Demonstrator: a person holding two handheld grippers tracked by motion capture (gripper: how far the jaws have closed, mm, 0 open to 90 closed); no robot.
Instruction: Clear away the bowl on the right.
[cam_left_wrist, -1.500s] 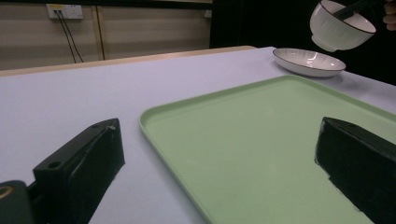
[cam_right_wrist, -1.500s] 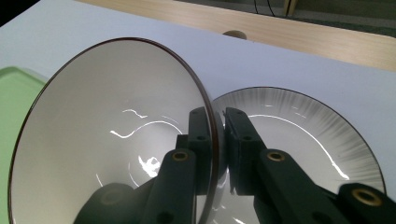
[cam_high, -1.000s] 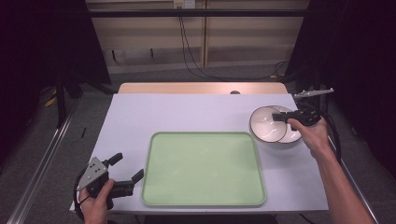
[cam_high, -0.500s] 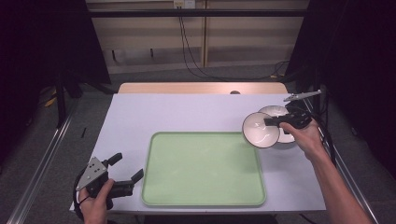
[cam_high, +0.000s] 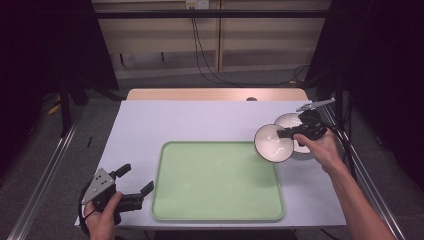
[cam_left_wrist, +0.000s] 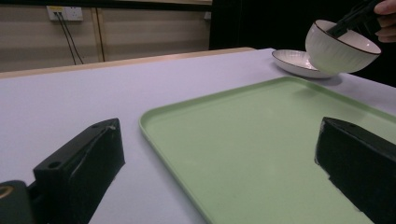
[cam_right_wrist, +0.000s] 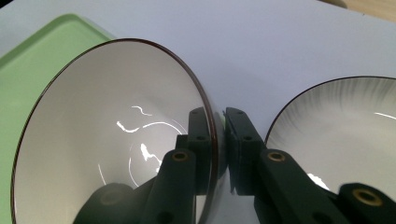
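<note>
A white bowl (cam_high: 272, 143) with a dark rim hangs tilted in the air at the right edge of the green tray (cam_high: 215, 182). My right gripper (cam_high: 286, 134) is shut on the bowl's rim, one jaw inside and one outside, as the right gripper view shows on the bowl (cam_right_wrist: 112, 140) with the gripper (cam_right_wrist: 220, 135). A shallow white plate (cam_high: 296, 129) stays on the table just behind the bowl. The left gripper view has the bowl (cam_left_wrist: 338, 49) above the plate (cam_left_wrist: 294, 63). My left gripper (cam_high: 135, 180) rests open at the tray's near left corner, nothing between its jaws.
The white table cover (cam_high: 200, 120) is bare behind the tray. A wooden table edge (cam_high: 215, 94) runs along the back, with cables hanging on the wall beyond. Metal rails flank the table on both sides.
The right gripper has lifted the bowl off the plate and carried it left toward the tray, tilting it. The left gripper has stayed put.
</note>
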